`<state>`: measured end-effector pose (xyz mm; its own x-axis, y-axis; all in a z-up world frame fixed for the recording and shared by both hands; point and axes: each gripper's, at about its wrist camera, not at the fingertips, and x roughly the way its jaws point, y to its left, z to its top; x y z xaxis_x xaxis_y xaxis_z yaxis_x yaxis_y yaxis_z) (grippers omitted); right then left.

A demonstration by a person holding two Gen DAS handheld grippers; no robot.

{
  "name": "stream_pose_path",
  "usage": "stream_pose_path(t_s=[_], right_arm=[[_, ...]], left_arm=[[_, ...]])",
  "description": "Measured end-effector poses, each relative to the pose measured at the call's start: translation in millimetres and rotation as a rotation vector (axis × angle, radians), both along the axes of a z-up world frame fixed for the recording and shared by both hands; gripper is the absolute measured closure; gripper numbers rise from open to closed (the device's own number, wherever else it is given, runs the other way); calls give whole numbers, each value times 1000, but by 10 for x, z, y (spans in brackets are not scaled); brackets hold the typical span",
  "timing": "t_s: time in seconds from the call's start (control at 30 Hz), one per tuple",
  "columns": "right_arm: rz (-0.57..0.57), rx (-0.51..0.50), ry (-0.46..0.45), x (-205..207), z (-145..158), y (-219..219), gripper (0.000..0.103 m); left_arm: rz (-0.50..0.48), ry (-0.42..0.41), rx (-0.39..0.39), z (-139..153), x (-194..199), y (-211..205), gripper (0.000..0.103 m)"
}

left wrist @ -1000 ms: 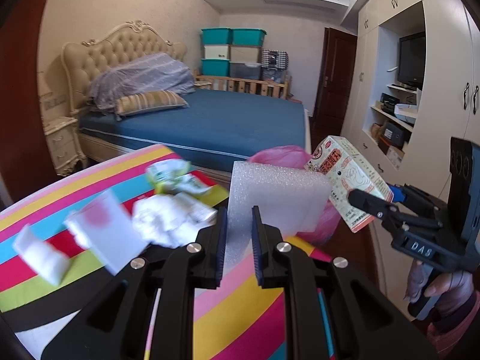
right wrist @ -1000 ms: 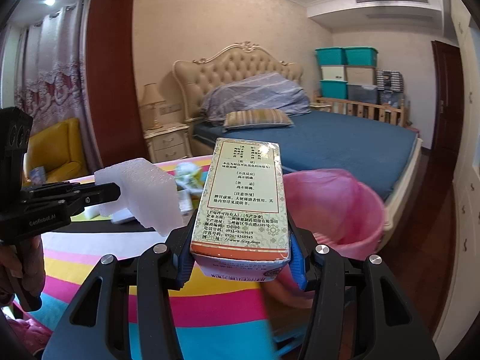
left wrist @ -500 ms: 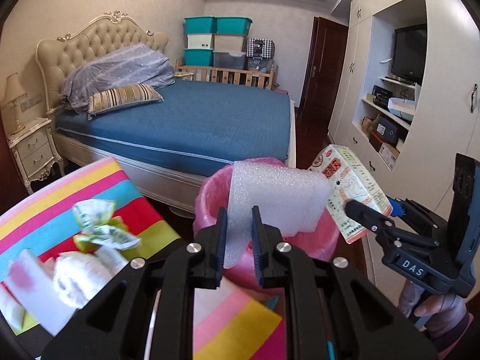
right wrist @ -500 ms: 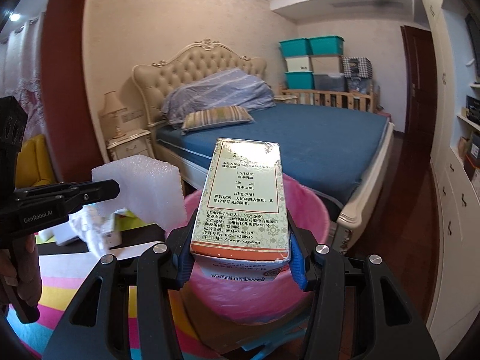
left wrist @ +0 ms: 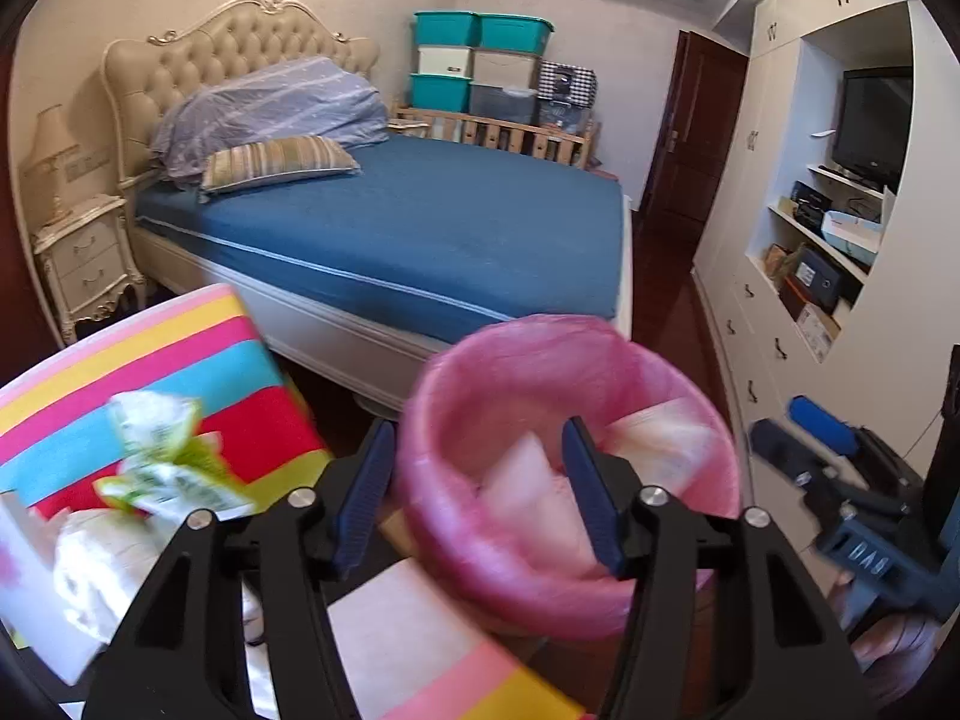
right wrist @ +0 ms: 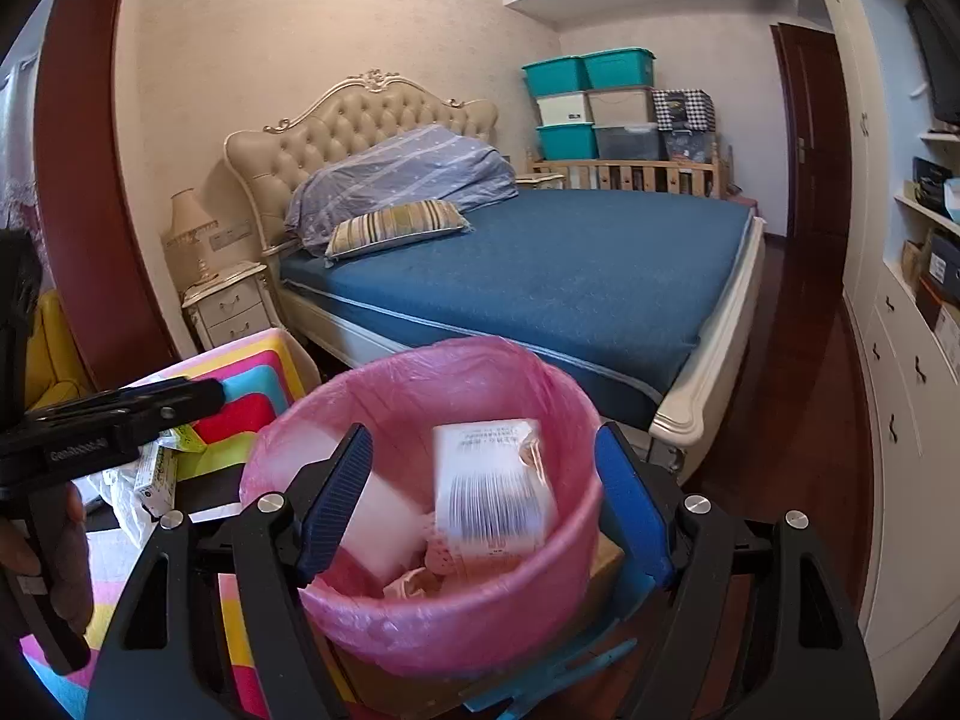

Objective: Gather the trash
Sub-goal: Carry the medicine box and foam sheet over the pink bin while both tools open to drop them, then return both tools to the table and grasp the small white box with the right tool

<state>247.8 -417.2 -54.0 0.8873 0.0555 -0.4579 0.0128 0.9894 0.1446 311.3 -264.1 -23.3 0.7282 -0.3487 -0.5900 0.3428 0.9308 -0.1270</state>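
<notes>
Release step: the left tool [left wrist: 477, 486] and right tool [right wrist: 483, 498] had just opened and stood empty; white foam block [right wrist: 378, 504] and printed cardboard carton [right wrist: 492, 486] lay in the pink-lined bin [right wrist: 420, 612]. Next: return for crumpled wrappers [left wrist: 162, 456] on the striped counter [left wrist: 198, 354]

The bin [right wrist: 420, 612] wears a thin pink plastic liner, crinkled and faintly glossy. Inside lie a matt white foam block [right wrist: 384, 522] and a printed cardboard box [right wrist: 492, 486]. The bench [left wrist: 198, 360] has a smooth striped cloth cover; at its edge sit crumpled white tissue [left wrist: 102, 564] and a shiny green wrapper [left wrist: 162, 456].
</notes>
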Motion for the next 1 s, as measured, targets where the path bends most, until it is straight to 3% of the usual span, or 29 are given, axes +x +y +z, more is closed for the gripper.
stream_pose_path(t_s=[0.17,0.27,0.53,0.77,1.0], right_arm=[[24,12,-3,-194,-38,86,30],[61,17,-2,-270,-36,243,30],[185,7,30,-276,-98,1005,30],[275,-23,89,-201,-217,1669,29],[370,-154,176,-89,-260,2304,28]], left_arm=[[63,-54,45,4,-233,357,16],[97,-86,69,11,-469,556,9],[139,-152,150,-27,-1209,1109,6],[209,-121,225,-169,-1568,1692,5],[362,-66,193,-224,-1702,2392,5]])
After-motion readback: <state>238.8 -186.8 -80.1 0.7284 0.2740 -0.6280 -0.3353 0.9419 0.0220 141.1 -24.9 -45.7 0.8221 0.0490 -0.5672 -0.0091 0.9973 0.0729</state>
